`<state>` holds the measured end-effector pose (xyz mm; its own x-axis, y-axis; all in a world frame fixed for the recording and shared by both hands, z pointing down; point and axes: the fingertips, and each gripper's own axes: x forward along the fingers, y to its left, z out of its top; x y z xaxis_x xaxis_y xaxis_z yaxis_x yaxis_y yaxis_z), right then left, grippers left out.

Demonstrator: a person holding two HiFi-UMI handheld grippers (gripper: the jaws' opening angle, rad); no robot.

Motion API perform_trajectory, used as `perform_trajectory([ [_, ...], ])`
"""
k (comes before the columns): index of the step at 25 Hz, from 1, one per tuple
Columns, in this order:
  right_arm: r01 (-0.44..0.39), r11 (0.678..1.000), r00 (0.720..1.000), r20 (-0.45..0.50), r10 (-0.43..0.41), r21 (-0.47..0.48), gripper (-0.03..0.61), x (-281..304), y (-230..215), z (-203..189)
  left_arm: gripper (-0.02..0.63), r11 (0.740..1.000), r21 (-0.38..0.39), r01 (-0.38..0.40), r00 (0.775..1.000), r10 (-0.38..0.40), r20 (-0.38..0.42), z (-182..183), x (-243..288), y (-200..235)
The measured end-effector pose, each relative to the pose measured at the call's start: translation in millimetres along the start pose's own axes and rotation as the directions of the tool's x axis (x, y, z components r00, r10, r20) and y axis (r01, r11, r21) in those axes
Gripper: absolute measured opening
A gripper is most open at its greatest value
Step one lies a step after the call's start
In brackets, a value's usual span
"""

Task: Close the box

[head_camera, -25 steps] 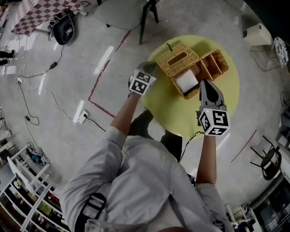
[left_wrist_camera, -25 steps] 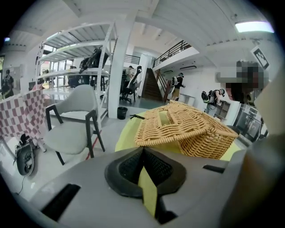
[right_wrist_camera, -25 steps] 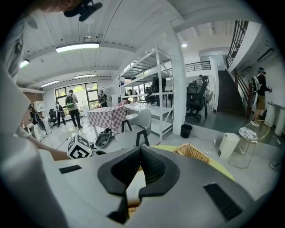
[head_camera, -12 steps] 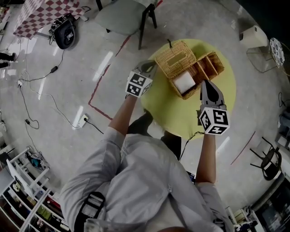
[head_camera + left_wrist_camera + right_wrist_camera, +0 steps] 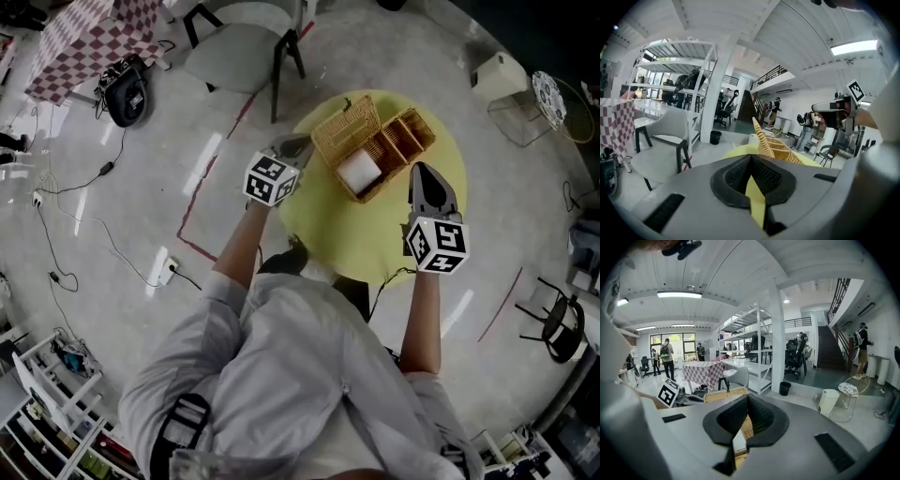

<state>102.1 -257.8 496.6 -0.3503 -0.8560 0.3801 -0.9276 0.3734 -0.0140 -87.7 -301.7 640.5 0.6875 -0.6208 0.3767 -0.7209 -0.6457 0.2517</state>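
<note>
legible text — none | labels, brands, numbers — none readable

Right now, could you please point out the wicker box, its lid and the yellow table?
wicker box [image 5: 404,141], head view, divided section.
lid [image 5: 343,124], head view, woven face.
yellow table [image 5: 347,234], head view, bare top.

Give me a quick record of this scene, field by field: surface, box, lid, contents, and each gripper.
surface: round yellow table
box: wicker box, open
lid: lid raised, standing at the box's left side
contents: white item in one compartment
left gripper: left gripper jaws together, empty, beside the lid
right gripper: right gripper jaws together, empty, right of the box
task state: box not yet closed
</note>
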Motion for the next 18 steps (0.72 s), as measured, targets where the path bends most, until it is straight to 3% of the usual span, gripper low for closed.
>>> perform_trajectory([
  [9,0.030,1.000,0.999,0.029,-0.030,-0.009,0.023,-24,-13,8,0.029,0.999,0.014,0.048,0.998,-0.049,0.027,24,-5,-42],
  [18,0.051,0.999,0.999,0.019,-0.051,-0.005,0.023,-45,-23,-3,0.029,0.985,0.133,0.114,0.993,-0.110,-0.036,24,5,-103],
])
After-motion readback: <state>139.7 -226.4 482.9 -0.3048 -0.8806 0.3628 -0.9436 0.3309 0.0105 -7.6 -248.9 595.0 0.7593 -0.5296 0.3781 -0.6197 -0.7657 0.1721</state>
